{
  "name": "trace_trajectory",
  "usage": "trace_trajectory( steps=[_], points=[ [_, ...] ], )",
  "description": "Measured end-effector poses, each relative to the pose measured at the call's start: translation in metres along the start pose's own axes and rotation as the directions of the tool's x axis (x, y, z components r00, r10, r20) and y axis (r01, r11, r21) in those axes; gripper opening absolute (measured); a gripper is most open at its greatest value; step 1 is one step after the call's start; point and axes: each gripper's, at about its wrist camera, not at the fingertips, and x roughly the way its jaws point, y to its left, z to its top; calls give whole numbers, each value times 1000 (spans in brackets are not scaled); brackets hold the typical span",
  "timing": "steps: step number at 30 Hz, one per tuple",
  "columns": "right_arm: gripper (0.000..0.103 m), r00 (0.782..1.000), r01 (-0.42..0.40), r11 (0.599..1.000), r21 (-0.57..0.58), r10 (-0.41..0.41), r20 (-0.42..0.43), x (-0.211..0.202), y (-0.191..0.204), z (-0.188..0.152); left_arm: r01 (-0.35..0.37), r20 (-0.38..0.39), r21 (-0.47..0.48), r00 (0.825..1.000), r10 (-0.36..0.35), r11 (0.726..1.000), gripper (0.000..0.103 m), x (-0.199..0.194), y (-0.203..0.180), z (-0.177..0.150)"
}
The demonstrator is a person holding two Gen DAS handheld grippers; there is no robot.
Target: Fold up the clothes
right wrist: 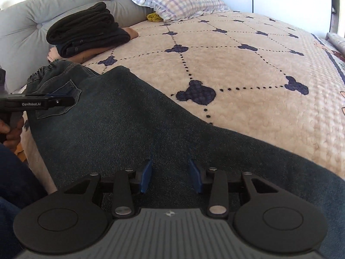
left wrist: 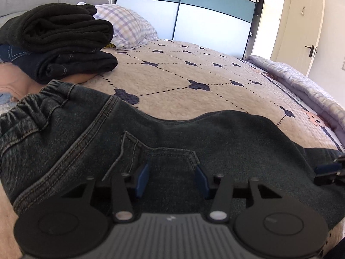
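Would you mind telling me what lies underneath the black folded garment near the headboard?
The black folded garment rests on folded dark jeans, which sit on something peach-coloured. The stack covers most of that bottom item, so what it is cannot be told.

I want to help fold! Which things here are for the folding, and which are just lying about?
For the folding:
- dark jeans
- folded clothes pile
- left claw, right claw

Just lying about:
- checked pillow
- yellow cloth
- bedspread
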Motion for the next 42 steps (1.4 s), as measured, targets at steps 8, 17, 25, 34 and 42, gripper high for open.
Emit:
trace_trajectory(
  steps=[8,17,25,34,42],
  points=[
    [45,961,-240,957,165,210,179,25,-24,75,-18,9,11,1000,18,1000,50,1,-3,-1],
    [44,985,-168,986,-2,168,-31,109,2,112,10,6,16,1000,-10,1000,50,1,1,0],
    [39,983,-163,943,-289,181,38,67,57,95,14,18,23,1000,-15,1000,50,2,2,-3],
    [36,988,-114,923,-368,145,57,71,73,101,0,25,28,1000,0,1000,52,3,-3,-4],
    [37,988,-157,960,-230,153,-38,126,44,122,-1,25,31,1000,0,1000,52,4,-3,-3]
  ],
)
